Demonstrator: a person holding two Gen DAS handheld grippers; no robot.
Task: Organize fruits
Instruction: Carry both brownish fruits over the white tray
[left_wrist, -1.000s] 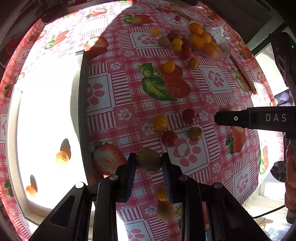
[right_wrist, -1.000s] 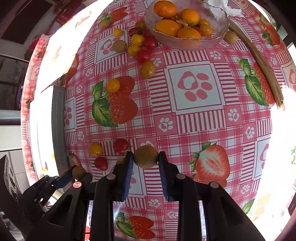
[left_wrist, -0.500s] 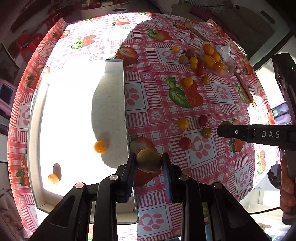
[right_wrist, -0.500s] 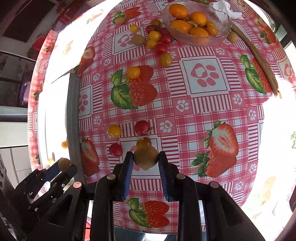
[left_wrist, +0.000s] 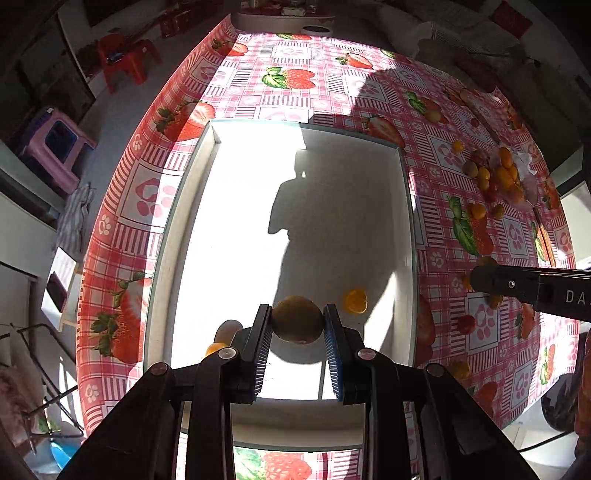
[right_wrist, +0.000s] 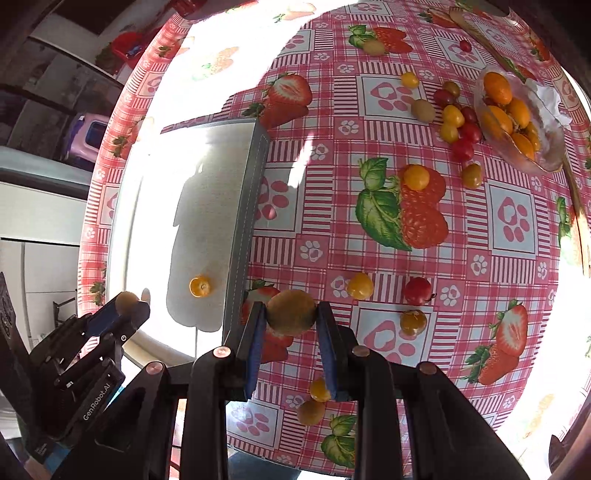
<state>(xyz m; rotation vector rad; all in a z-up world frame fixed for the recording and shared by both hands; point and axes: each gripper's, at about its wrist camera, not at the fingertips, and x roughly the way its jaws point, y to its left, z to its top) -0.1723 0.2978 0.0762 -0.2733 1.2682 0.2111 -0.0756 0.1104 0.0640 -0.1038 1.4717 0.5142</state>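
My left gripper (left_wrist: 297, 325) is shut on a brown kiwi (left_wrist: 297, 319) and hangs over the near part of a white tray (left_wrist: 405, 229). Two orange fruits (left_wrist: 354, 301) lie in the tray, one (left_wrist: 216, 348) half hidden behind my left finger. My right gripper (right_wrist: 291, 317) is shut on a second brown kiwi (right_wrist: 291, 312), above the tablecloth just right of the tray's edge (right_wrist: 245, 221). The left gripper (right_wrist: 127, 302) with its kiwi shows at the lower left of the right wrist view. The right gripper's finger (left_wrist: 517, 286) reaches in from the right of the left wrist view.
A glass bowl (right_wrist: 517, 155) of orange fruits stands far right, with small red and yellow tomatoes (right_wrist: 460, 127) beside it. Several loose fruits (right_wrist: 360, 286) lie on the strawberry-print cloth (right_wrist: 509, 218). A long wooden stick (right_wrist: 576, 195) lies past the bowl. The table edge drops off left.
Both grippers moved left toward the tray, each still shut on its kiwi. The left one now hangs over the tray; the right one has reached the tray's edge.
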